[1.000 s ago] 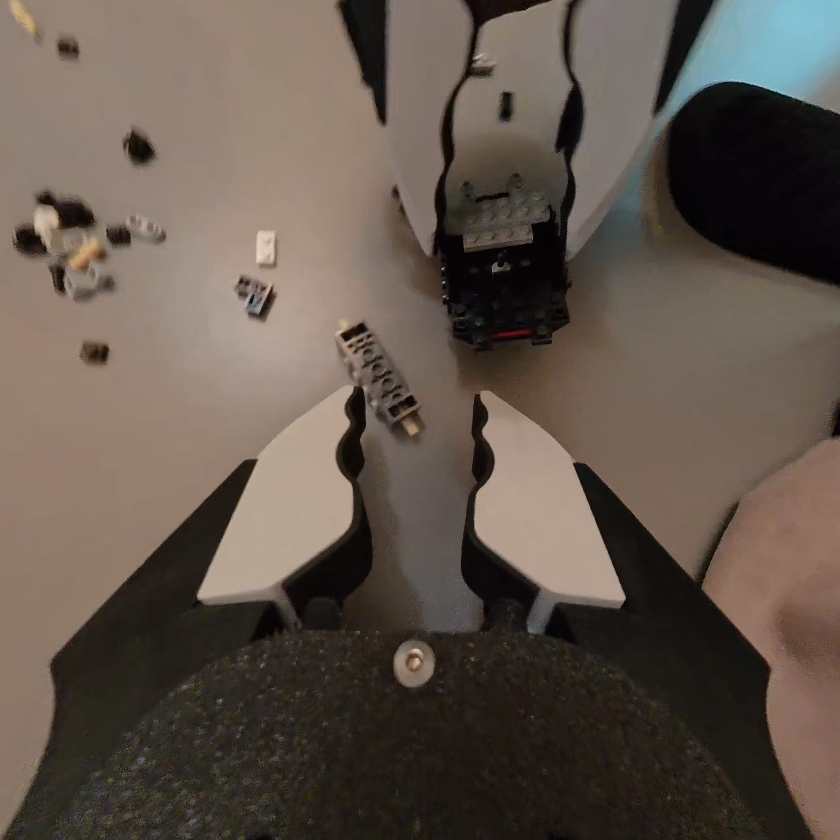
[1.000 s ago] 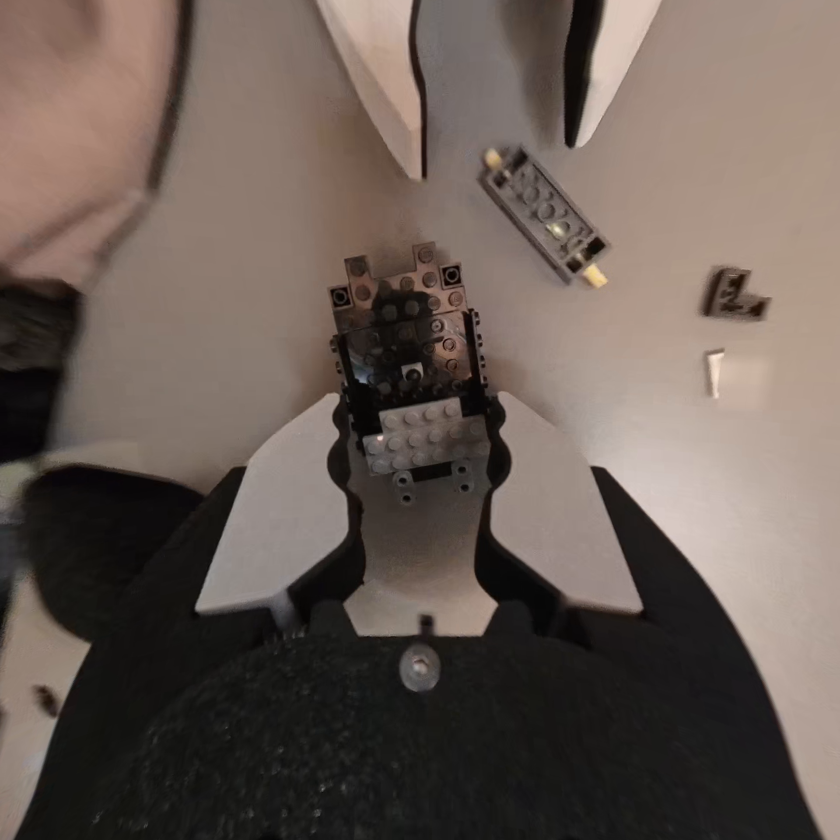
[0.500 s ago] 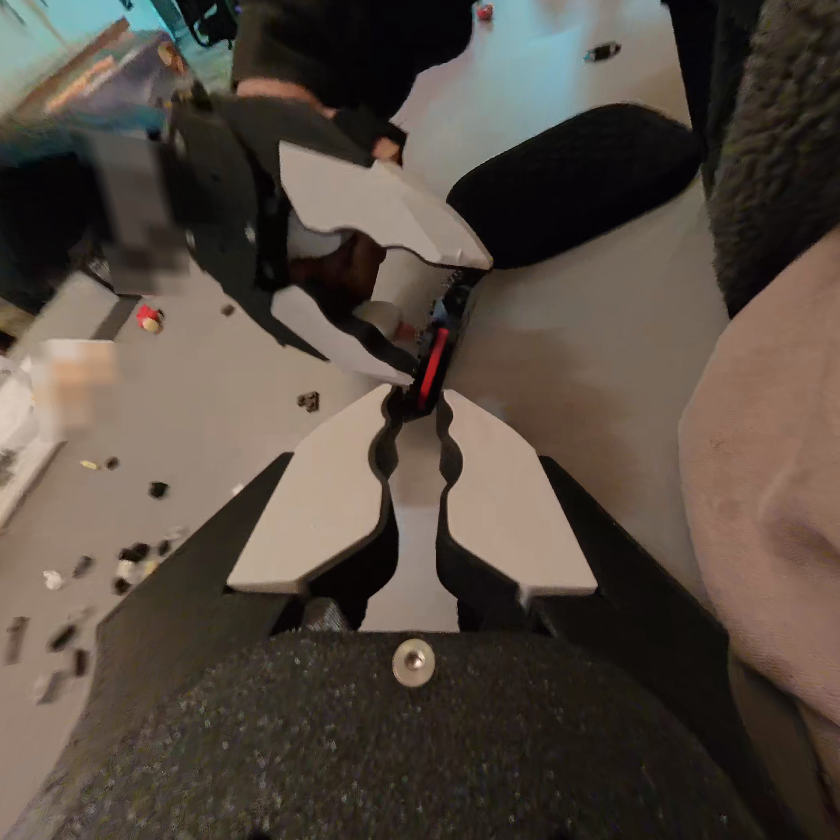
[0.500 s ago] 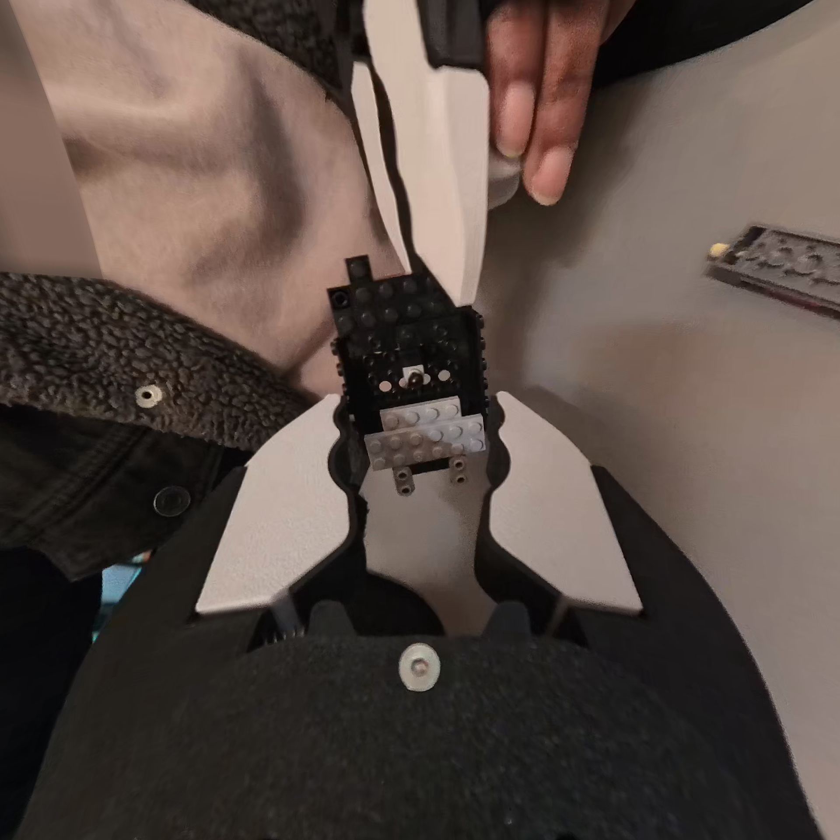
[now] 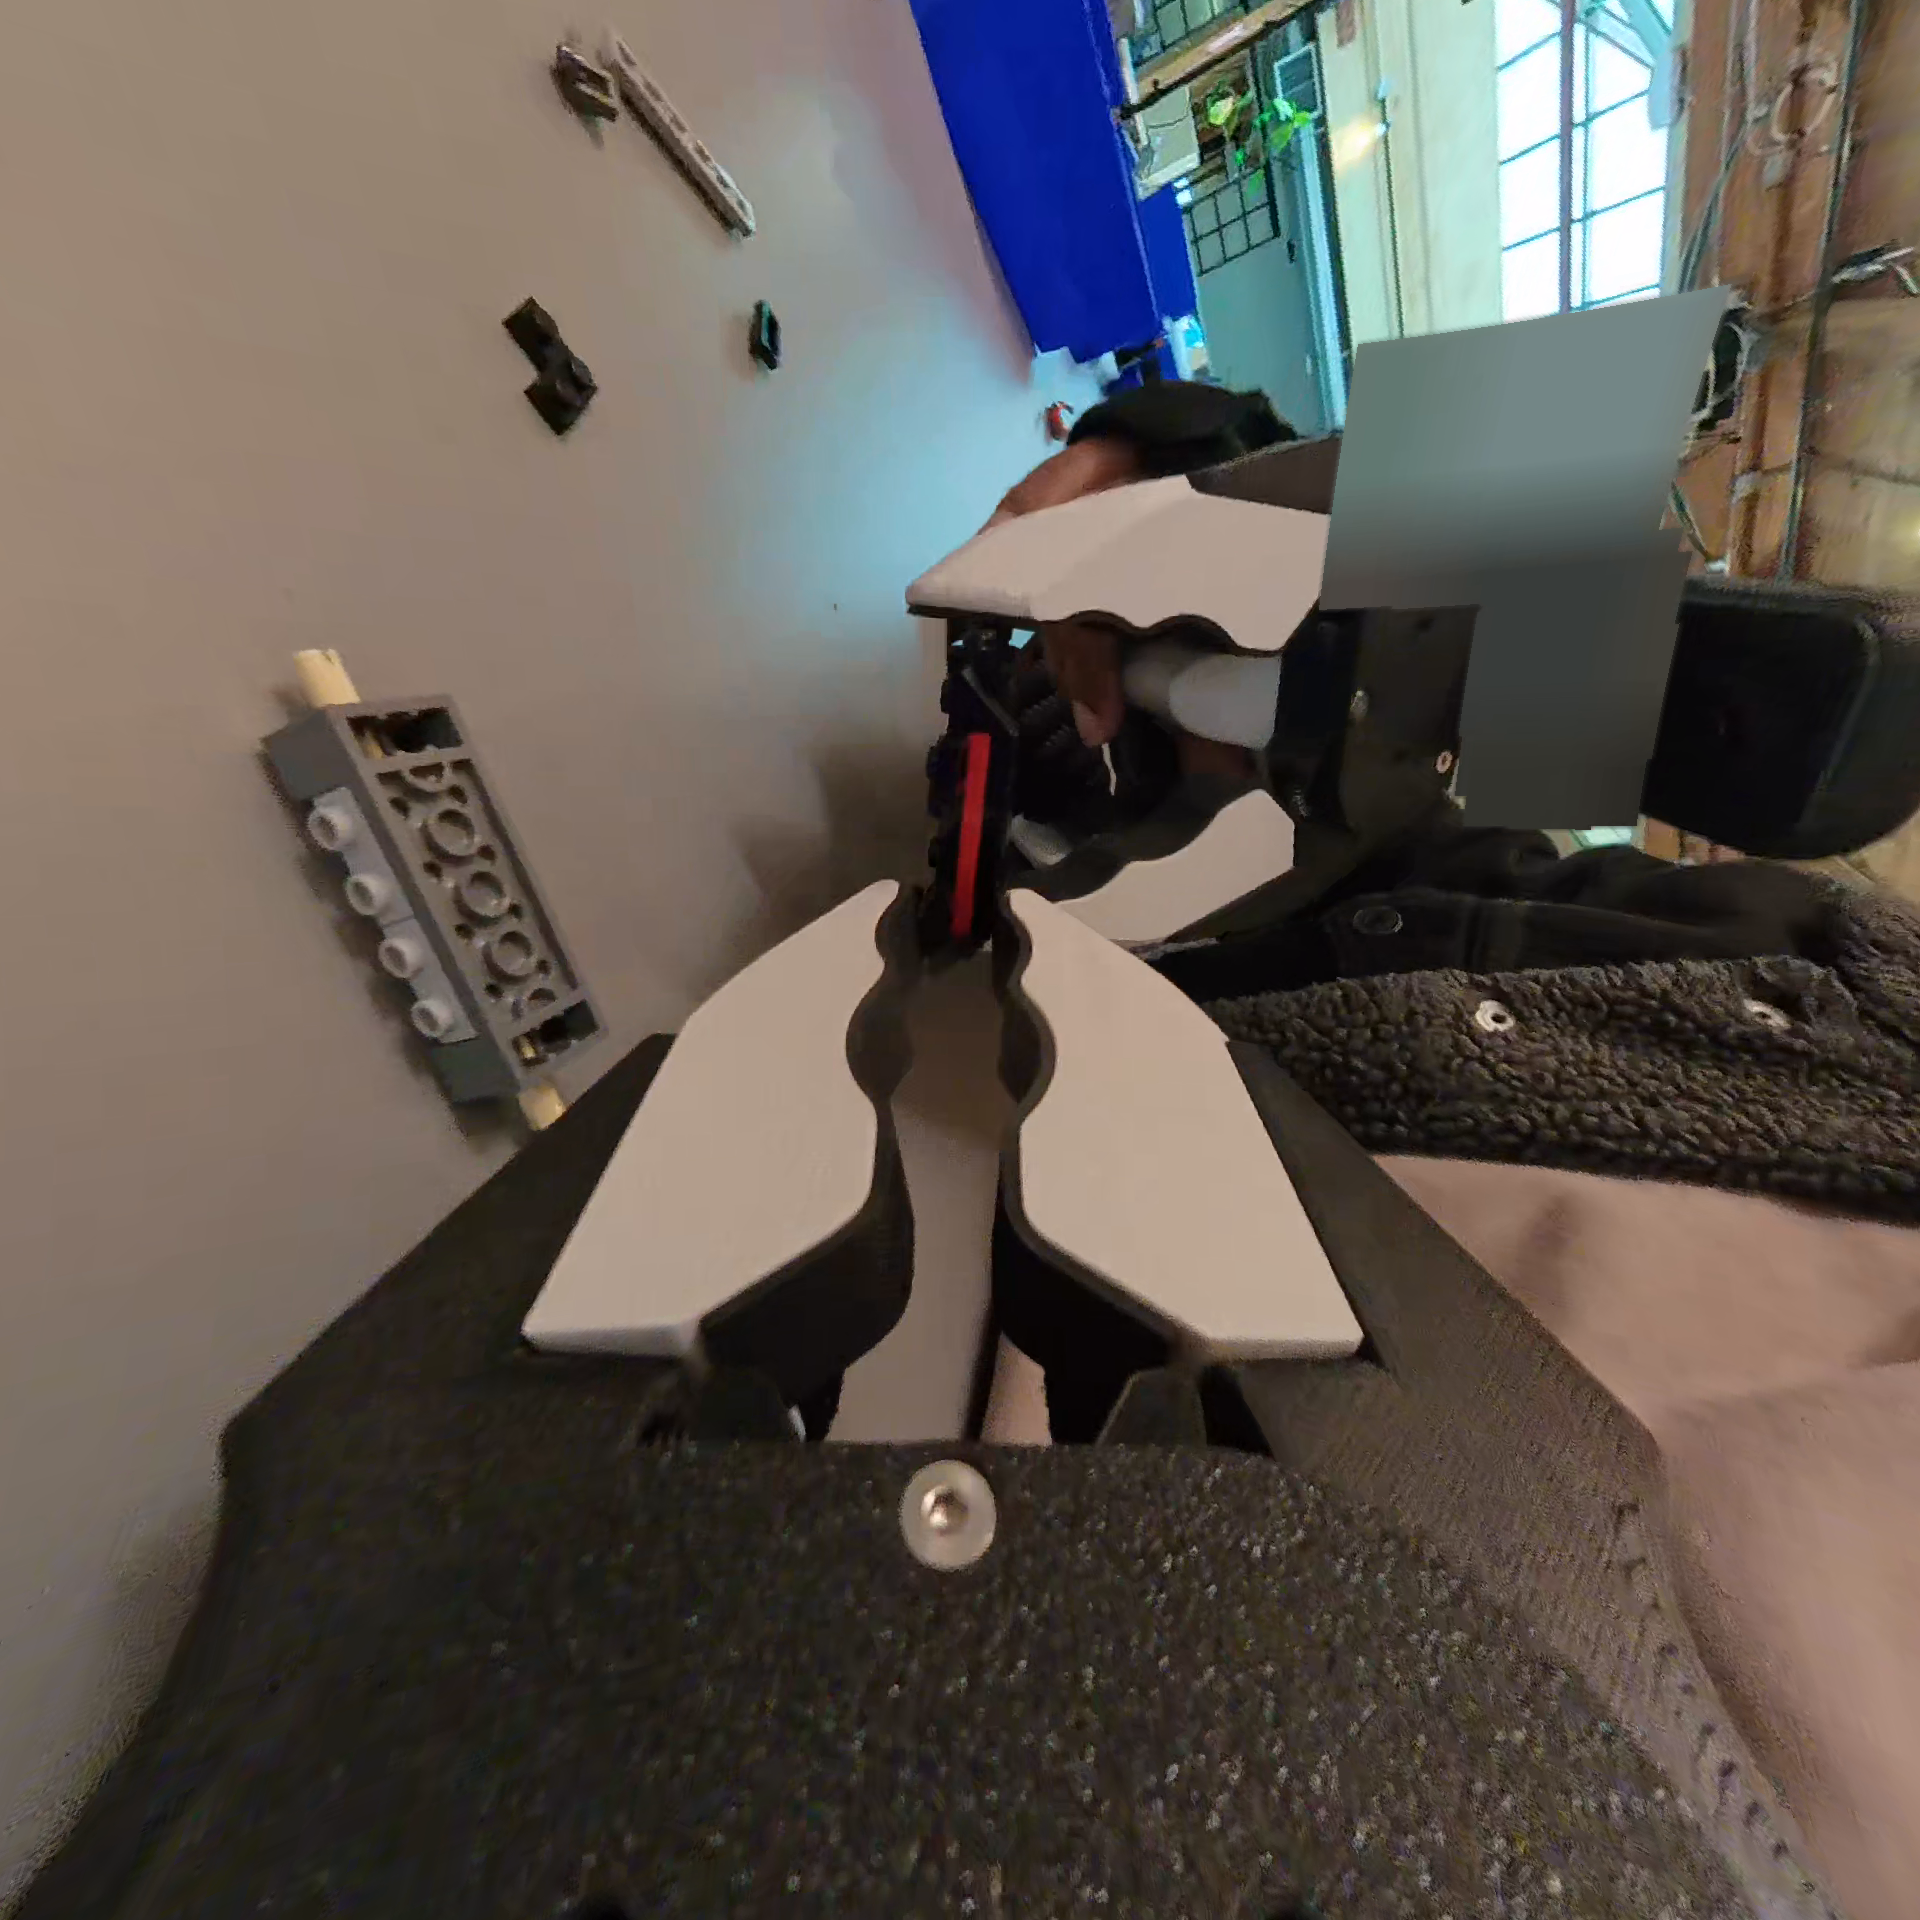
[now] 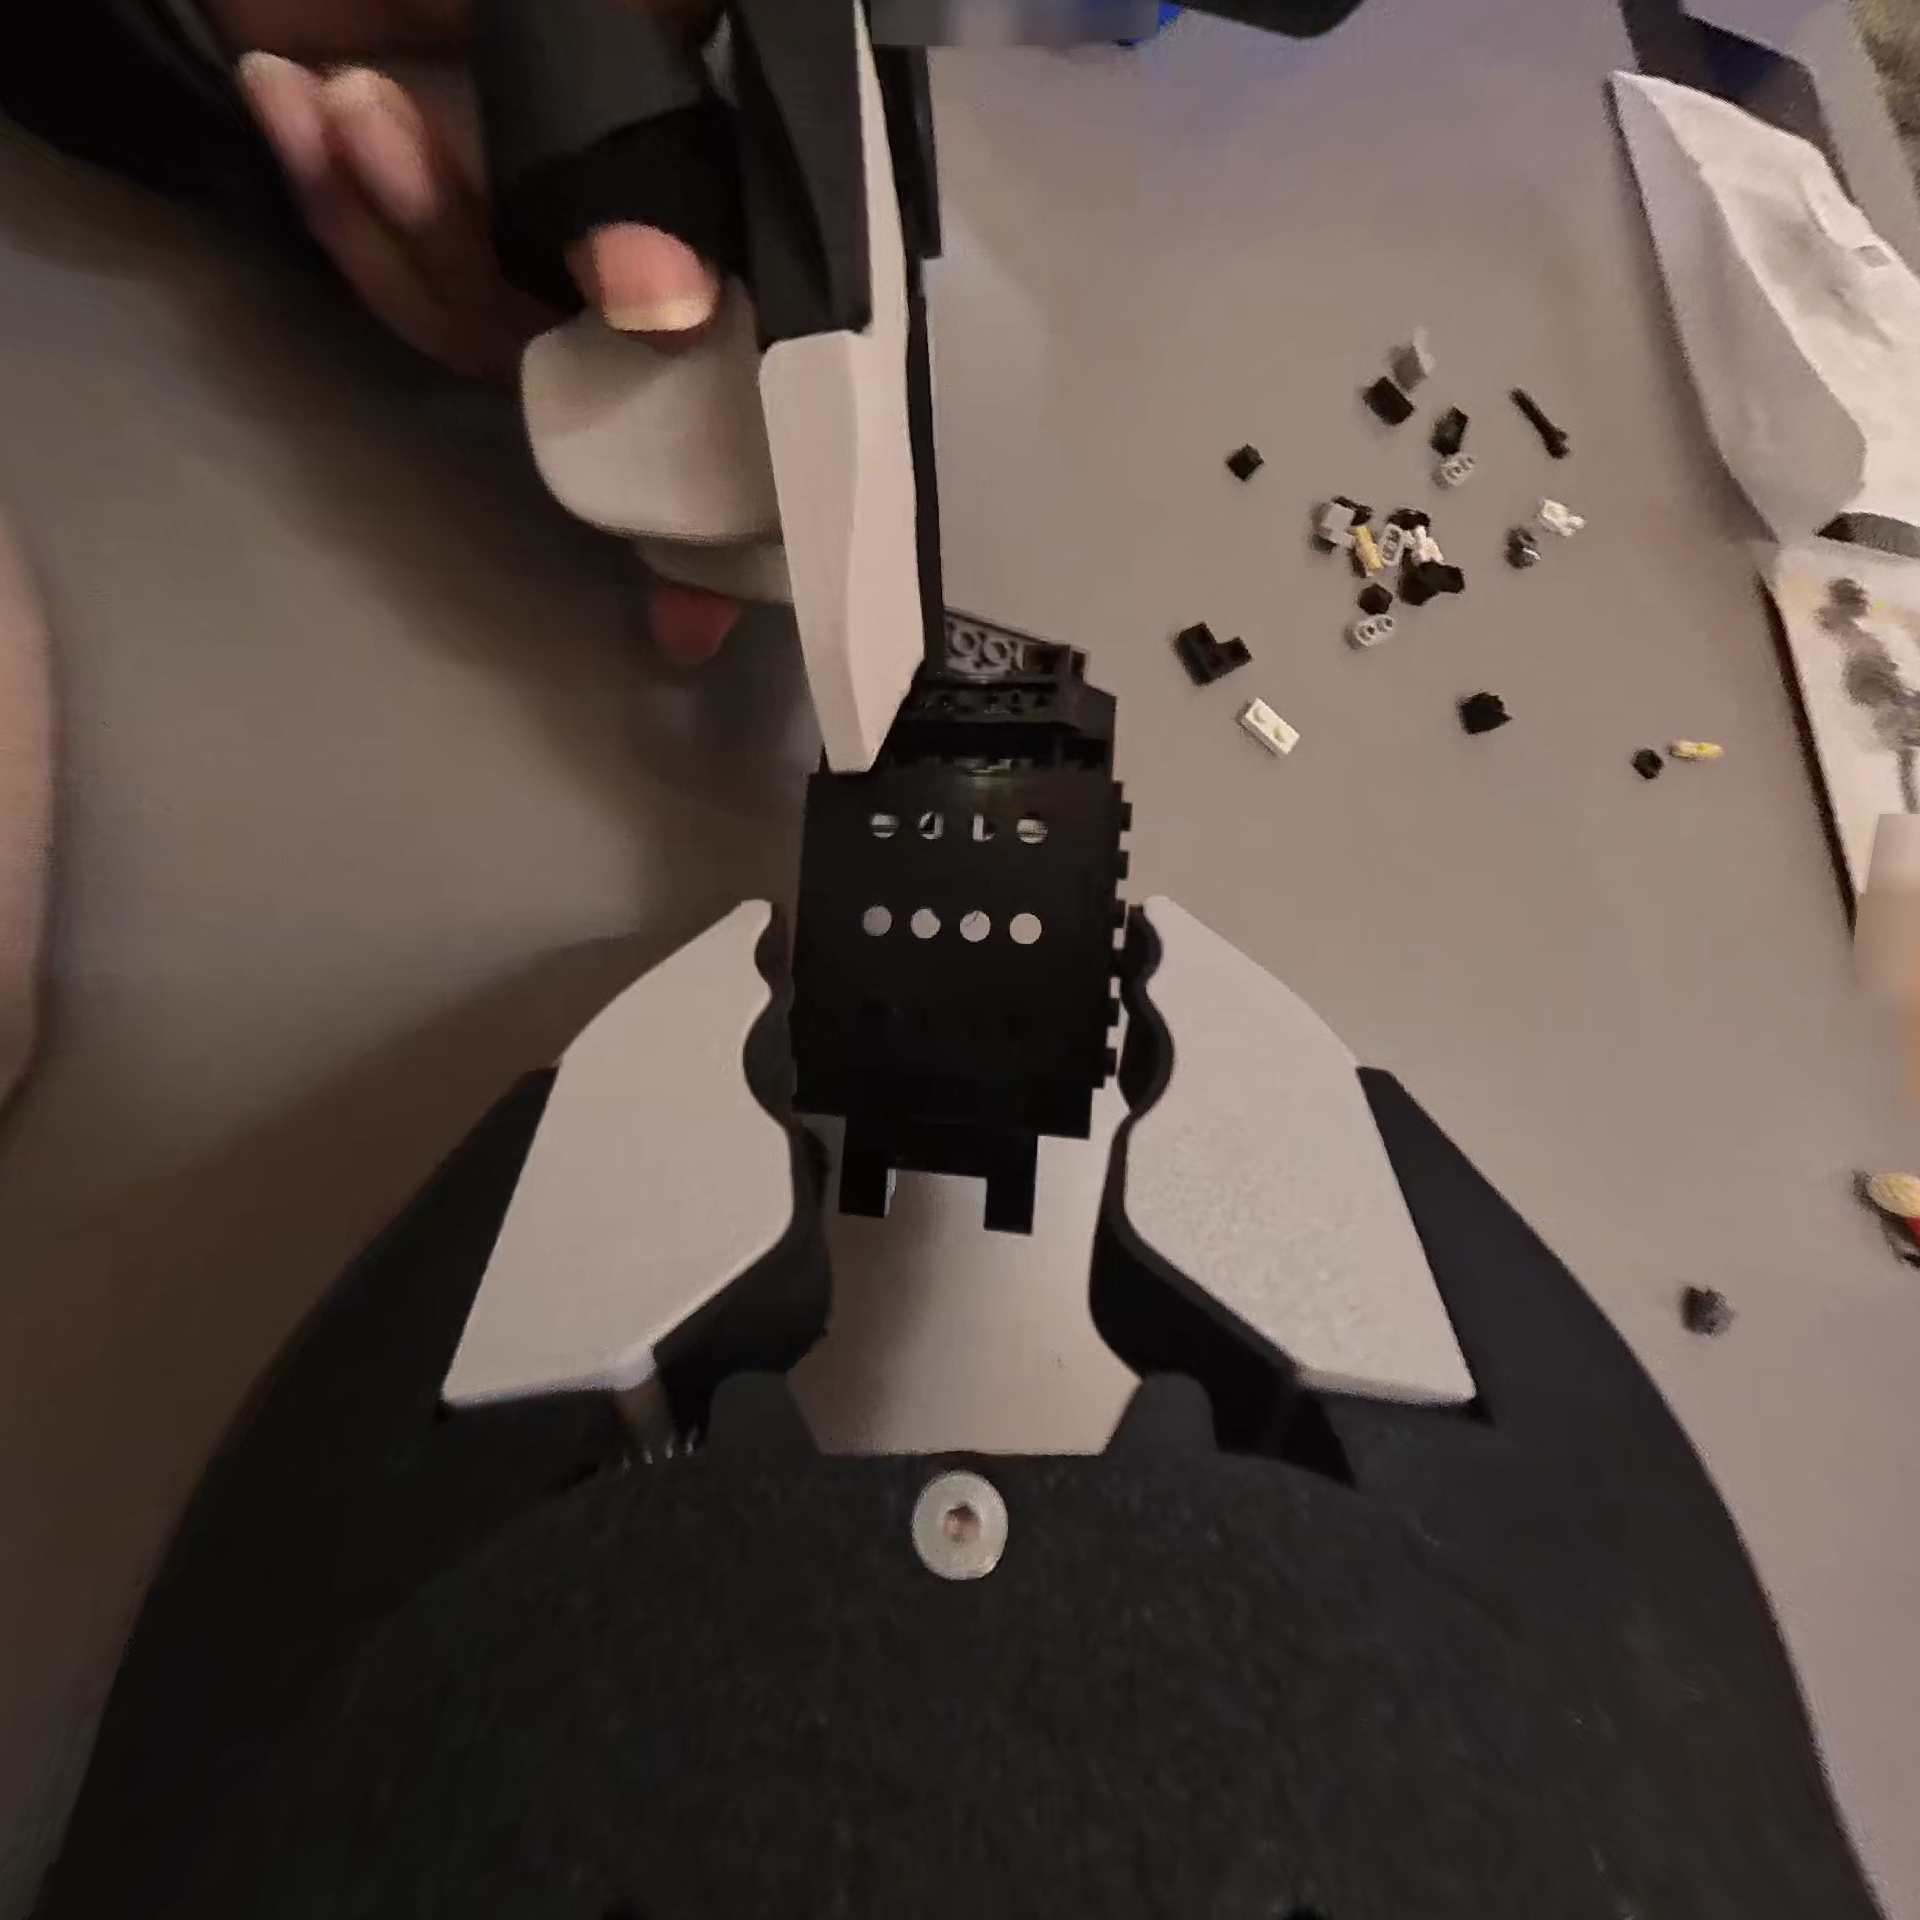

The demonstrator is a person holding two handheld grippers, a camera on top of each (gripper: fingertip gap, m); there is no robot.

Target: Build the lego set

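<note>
Grey matte surface [image 6: 1351, 208] carries the scattered parts; it is seen steeply tilted in the left wrist view. Black Lego assembly [image 6: 951, 956] is held off the surface between both tools. Right tool [image 6: 951, 920] is clamped on its two sides, underside with two rows of round holes facing the camera. Left tool [image 5: 948, 914] is closed on the assembly's far end, gripping it edge-on where a red strip shows.

On the surface: a grey studded brick with tan pins [image 5: 436, 894] lies near the left tool; a black L-shaped plate [image 5: 551, 364] and a long grey beam [image 5: 681, 135] lie farther off. A cluster of small black, grey and white pieces [image 6: 1403, 551] lies to the right, with a white plate [image 6: 1269, 724] nearby and white paper sheets [image 6: 1766, 281] at the edge.

Room beyond shows a blue panel [image 5: 1049, 177], windows and a wooden wall.
</note>
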